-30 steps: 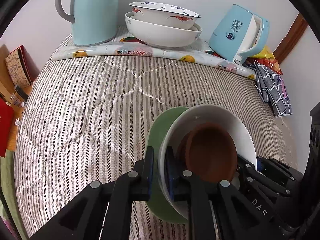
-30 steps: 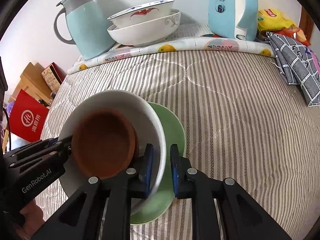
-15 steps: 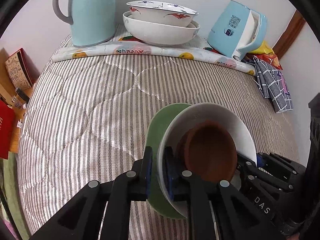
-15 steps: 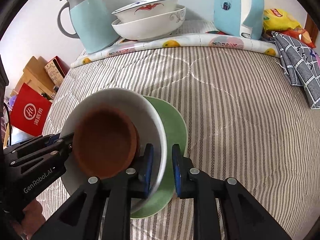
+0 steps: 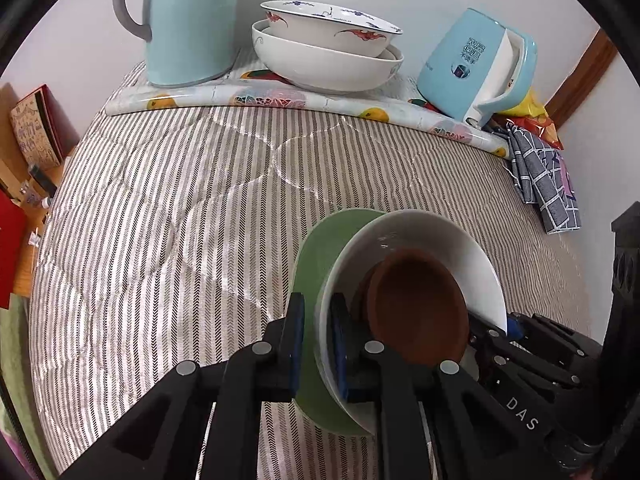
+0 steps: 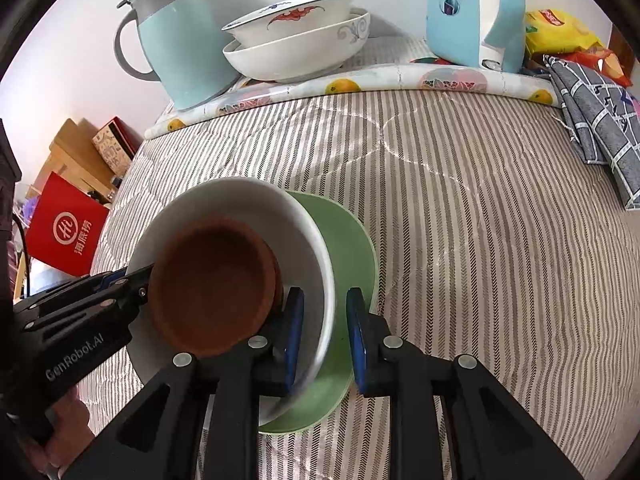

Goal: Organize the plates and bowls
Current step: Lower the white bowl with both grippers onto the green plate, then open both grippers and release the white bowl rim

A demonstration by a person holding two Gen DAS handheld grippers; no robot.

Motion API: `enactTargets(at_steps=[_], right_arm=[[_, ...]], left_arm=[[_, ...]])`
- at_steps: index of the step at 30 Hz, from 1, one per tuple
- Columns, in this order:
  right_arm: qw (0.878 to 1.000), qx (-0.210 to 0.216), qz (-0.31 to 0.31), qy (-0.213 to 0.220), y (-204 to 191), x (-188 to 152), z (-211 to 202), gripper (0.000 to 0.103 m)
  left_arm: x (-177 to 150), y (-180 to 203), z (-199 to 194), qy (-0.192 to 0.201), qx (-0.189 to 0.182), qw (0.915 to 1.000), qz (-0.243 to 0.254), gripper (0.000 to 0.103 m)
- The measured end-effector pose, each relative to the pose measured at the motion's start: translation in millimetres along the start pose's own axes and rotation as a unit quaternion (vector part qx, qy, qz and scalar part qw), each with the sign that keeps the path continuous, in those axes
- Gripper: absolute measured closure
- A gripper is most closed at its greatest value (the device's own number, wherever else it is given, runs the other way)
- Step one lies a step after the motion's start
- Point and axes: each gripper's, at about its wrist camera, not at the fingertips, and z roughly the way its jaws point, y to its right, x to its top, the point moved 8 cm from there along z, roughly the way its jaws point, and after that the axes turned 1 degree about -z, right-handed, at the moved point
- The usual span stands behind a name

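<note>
A stack of a green plate, a white bowl and a brown dish is held above the striped bedcover. My left gripper is shut on the rims of the plate and white bowl on one side. My right gripper is shut on the same rims on the opposite side. Two nested white bowls, the upper with red and blue patterns, stand at the back on a fruit-print mat.
A pale blue jug stands left of the nested bowls and a blue kettle right of them. A grey checked cloth and snack bags lie at the right. A red bag is beside the bed.
Both grippers have carried the stack toward the back of the bed; the nested bowls, jug and kettle look larger and nearer. The grip is the same.
</note>
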Motion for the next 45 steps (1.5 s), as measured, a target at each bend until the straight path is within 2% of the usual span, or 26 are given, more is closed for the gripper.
enactTargets(at_steps=[19, 25, 26, 27, 28, 29, 34, 44, 45], right_arm=[[1.000, -0.006, -0.007, 0.002, 0, -1, -4, 0.081], [1.000, -0.008, -0.004, 0.004, -1, -1, -7, 0.081], [1.000, -0.007, -0.004, 0.005, -1, -1, -8, 0.080], [1.000, -0.006, -0.004, 0.007, -1, -1, -10, 0.080], [1.000, -0.006, -0.005, 0.009, -1, -1, -11, 0.079], [1.000, -0.004, -0.007, 0.009, -2, -2, -12, 0.078], [1.000, -0.008, -0.015, 0.013, -5, -3, -13, 0.075], [0.999, -0.024, -0.026, 0.018, -6, -3, -17, 0.073], [0.998, -0.042, -0.029, 0.023, -4, -1, -17, 0.065]], left_arm=[[-5, 5, -8, -0.007, 0.028, 0.9991, 0.030, 0.088], [-7, 4, -9, -0.011, 0.033, 0.9990, 0.026, 0.087], [-7, 4, -10, -0.009, 0.036, 0.9989, 0.027, 0.084], [-7, 0, -11, -0.007, 0.055, 0.9982, 0.024, 0.071], [-6, -4, -12, -0.001, 0.069, 0.9974, 0.022, 0.064], [-5, -7, -14, 0.007, 0.074, 0.9970, 0.021, 0.064], [-4, -13, -14, 0.008, 0.051, 0.9986, 0.011, 0.061], [-6, -10, -17, 0.015, 0.072, 0.9967, 0.035, 0.054], [-6, -10, -18, 0.015, 0.073, 0.9966, 0.036, 0.054]])
